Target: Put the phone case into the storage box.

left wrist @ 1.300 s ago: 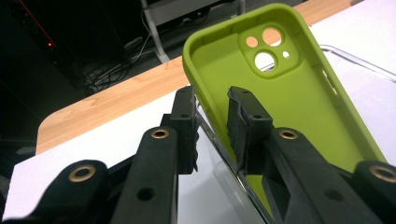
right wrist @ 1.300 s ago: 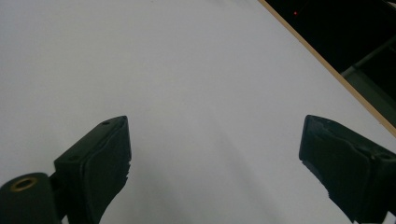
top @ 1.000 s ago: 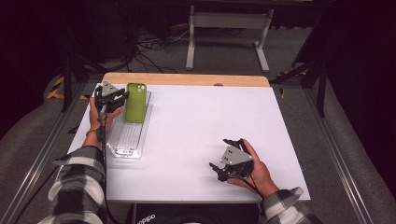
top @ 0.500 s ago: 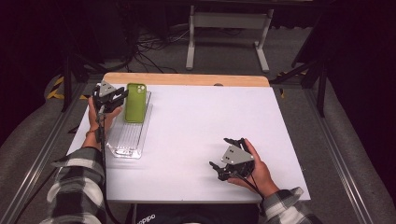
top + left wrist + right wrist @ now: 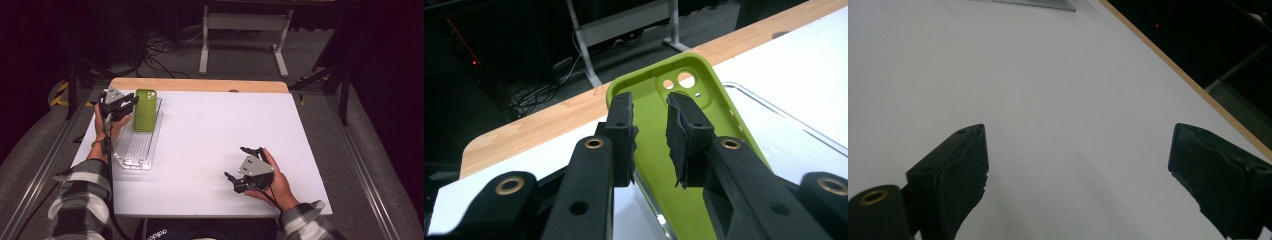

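A green phone case (image 5: 145,110) hangs tilted over the far end of a clear plastic tray (image 5: 131,152) at the table's left, its camera cut-out end (image 5: 684,80) pointing away. My left gripper (image 5: 129,103) is shut on the case's left edge, and the rim runs between the narrow pads (image 5: 691,130). My right gripper (image 5: 243,164) rests in a hand near the front right of the table. Its jaws stand wide open over bare white tabletop (image 5: 1073,125), with nothing between them.
The white tabletop (image 5: 220,130) has a wooden strip (image 5: 200,85) along its far edge. Beyond it stand a metal stand's legs (image 5: 240,45) and cables on the dark floor. Rails run along both sides of the table.
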The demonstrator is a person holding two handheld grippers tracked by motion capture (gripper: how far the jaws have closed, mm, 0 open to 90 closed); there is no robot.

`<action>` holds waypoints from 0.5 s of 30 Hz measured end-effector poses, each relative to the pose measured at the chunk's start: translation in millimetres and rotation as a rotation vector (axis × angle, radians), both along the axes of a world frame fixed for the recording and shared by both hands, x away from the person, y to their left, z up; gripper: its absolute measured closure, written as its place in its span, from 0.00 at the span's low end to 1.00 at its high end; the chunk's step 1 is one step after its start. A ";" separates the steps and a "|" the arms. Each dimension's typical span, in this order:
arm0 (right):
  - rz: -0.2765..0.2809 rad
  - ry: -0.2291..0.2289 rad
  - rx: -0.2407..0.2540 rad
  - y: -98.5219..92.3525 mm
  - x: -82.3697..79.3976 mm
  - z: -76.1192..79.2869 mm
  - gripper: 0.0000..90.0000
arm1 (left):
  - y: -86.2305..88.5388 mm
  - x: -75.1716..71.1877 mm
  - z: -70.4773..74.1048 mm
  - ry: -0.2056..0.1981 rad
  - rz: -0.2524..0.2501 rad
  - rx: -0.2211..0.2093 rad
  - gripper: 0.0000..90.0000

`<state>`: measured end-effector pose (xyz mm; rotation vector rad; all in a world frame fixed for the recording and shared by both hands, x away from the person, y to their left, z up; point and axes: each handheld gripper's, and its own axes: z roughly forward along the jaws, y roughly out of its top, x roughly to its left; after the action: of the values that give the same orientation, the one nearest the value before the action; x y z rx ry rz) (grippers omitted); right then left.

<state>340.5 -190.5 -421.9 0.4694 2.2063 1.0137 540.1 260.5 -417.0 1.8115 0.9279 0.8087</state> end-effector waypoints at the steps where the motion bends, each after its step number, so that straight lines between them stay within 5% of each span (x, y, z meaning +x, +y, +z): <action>1: -0.001 0.000 0.010 -0.8 -0.1 1.3 0.11 | -0.5 -0.5 0.4 0.000 -0.001 -0.001 0.81; 15: -0.010 -0.019 0.047 -4.5 -0.7 4.8 0.12 | -4.3 -11.1 9.9 -0.032 -0.024 -0.029 0.78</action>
<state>339.8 -195.0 -417.2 0.4885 2.1654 1.0622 529.0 256.2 -407.1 1.7762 0.8912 0.8031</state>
